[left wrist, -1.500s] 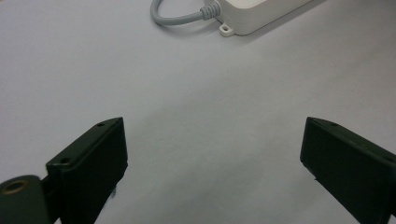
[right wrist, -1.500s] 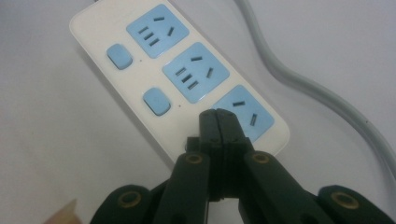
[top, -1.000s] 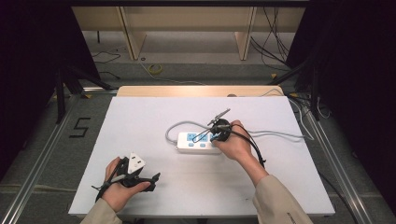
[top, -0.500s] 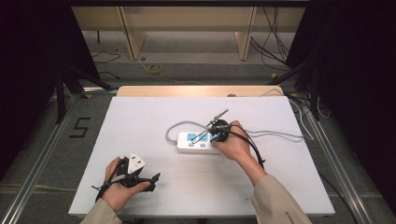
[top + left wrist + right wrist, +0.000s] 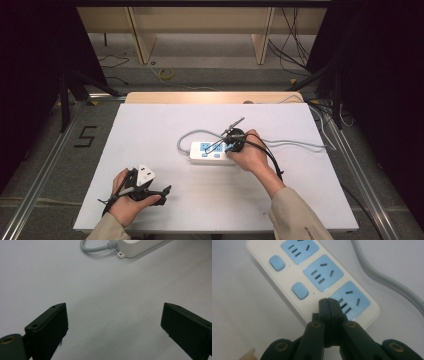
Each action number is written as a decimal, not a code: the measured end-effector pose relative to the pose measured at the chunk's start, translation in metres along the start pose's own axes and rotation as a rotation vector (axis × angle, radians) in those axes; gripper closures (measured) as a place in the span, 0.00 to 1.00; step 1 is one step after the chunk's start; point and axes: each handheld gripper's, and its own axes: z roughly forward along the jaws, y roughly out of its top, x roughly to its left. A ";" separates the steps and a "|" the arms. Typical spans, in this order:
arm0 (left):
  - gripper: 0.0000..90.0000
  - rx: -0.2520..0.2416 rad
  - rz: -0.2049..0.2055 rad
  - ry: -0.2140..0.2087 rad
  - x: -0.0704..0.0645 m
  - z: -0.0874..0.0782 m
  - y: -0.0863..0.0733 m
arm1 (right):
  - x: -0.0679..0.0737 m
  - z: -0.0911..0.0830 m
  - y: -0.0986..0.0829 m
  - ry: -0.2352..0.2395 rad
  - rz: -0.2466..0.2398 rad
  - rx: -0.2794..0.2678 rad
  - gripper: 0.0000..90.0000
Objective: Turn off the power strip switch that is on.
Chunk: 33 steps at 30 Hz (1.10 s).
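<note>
Directly beneath the closed, empty right tongs (image 5: pixel 329 305) the power strip (image 5: pixel 312 277) is met at its near end, while the left tongs (image 5: pixel 113 332) are held wide open, well apart.

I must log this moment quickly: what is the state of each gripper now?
Left gripper: open, holding nothing, above the bare table.
Right gripper: jaws shut, empty, tips on the power strip.

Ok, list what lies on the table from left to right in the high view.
left gripper → power strip → right gripper → grey cable trailing off the table's right edge.
</note>
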 end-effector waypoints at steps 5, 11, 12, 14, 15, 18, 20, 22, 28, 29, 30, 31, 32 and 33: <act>0.08 0.000 0.000 -0.001 0.000 0.000 0.000 | 0.001 0.000 0.000 -0.003 -0.001 0.000 1.00; 0.08 0.003 0.002 -0.002 -0.001 0.000 0.000 | 0.001 0.000 0.000 -0.003 0.006 0.000 1.00; 0.08 0.003 0.003 -0.002 -0.001 0.000 0.000 | 0.001 0.000 0.000 -0.004 0.007 0.000 1.00; 0.08 0.003 0.000 -0.002 -0.001 0.000 0.000 | 0.001 0.001 0.000 -0.002 0.011 0.005 1.00; 0.08 0.003 0.000 -0.003 -0.001 0.000 0.000 | 0.001 0.001 0.000 0.006 0.017 0.009 1.00; 0.08 0.002 -0.001 -0.003 -0.001 0.000 0.000 | 0.004 0.002 0.000 0.017 0.012 0.000 1.00; 0.08 0.002 0.001 -0.002 -0.001 0.000 0.000 | 0.004 0.002 0.000 0.013 0.002 0.000 1.00; 0.08 0.002 -0.001 -0.003 -0.001 0.000 0.000 | 0.004 0.002 -0.001 0.015 0.000 -0.005 1.00; 0.08 0.002 0.000 -0.003 -0.001 0.000 0.000 | 0.005 0.002 -0.001 0.011 -0.007 -0.006 1.00; 0.08 0.002 0.000 -0.002 -0.001 0.000 0.000 | 0.004 0.002 -0.001 0.011 -0.006 -0.007 1.00; 0.08 0.002 -0.002 -0.003 -0.001 0.001 0.000 | 0.005 0.002 -0.001 0.009 -0.003 -0.008 1.00; 0.08 0.003 -0.001 -0.003 -0.001 0.001 0.000 | 0.004 0.001 -0.001 0.008 -0.006 -0.006 1.00; 0.08 0.003 -0.001 -0.004 -0.001 0.001 0.000 | 0.004 0.001 -0.001 0.009 -0.008 -0.007 1.00; 0.08 0.003 -0.001 -0.004 -0.001 0.001 0.000 | 0.005 0.001 -0.001 0.009 -0.006 -0.007 1.00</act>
